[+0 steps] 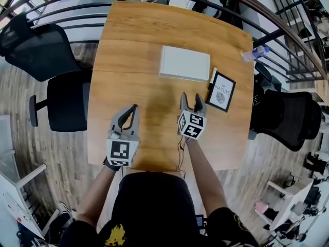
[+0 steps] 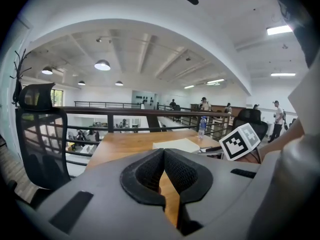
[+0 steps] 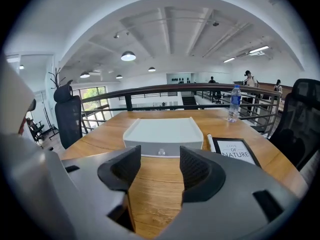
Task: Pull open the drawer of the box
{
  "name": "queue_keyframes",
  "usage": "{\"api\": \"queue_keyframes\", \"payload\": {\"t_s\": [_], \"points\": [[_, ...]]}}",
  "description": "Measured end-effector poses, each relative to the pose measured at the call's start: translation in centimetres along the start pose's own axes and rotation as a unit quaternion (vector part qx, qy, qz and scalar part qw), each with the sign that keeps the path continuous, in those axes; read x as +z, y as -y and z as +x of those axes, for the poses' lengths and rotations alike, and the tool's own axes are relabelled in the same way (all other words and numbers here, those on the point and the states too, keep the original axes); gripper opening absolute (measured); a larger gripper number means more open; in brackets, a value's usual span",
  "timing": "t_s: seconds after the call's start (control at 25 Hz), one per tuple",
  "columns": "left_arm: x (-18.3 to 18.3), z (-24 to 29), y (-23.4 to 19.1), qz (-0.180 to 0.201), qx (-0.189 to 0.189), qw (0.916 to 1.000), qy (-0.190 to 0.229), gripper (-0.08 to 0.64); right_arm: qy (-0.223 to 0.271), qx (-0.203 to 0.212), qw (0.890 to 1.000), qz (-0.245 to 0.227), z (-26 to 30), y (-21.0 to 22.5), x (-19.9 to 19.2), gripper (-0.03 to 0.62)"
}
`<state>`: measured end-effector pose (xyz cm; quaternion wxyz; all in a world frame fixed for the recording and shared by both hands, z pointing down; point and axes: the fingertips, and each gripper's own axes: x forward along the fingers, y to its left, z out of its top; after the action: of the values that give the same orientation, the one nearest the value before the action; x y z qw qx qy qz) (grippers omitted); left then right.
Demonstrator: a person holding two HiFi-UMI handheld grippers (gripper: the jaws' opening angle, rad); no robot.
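We look down on a broad wooden table (image 1: 128,40) with a warm, streaked grain and rounded corners. A dark metal railing (image 1: 77,15) curves round its far side. A black mesh-backed chair (image 1: 36,50) stands at its left and a black padded chair (image 1: 288,120) at its right. On the far middle of the top lies the box (image 1: 184,63), flat, rectangular and smooth white, with softly rounded corners. Its drawer (image 3: 145,149) faces us, pushed in flush with the shell. The left gripper (image 1: 134,108), grey plastic with a marker cube at its back, hovers over the near left of the table. Its ribbed black pads meet at the tips, and nothing is between them. The right gripper (image 1: 191,100) hovers in front of the box, well apart from it, its jaws spread wide and empty, lined up with the drawer front. Just right of the box lies a black-framed print (image 1: 221,91), tilted a little, and a slim white pen (image 1: 213,75) rests between frame and box. A clear plastic bottle (image 1: 255,52) is at the far right edge. Smallest is the round, clear knob (image 3: 161,152) at the middle of the drawer front.
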<state>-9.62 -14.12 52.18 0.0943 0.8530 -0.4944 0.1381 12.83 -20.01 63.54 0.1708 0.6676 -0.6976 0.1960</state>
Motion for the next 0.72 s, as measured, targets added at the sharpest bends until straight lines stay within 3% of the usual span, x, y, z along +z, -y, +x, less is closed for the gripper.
{"api": "queue_keyframes", "payload": {"t_s": [0.72], "points": [[-1.9,2.2,1.8,-0.019,-0.023,0.9993,-0.023,0.018,-0.073,-0.029,0.997,-0.026,11.0,0.5,-3.6,0.169]]}}
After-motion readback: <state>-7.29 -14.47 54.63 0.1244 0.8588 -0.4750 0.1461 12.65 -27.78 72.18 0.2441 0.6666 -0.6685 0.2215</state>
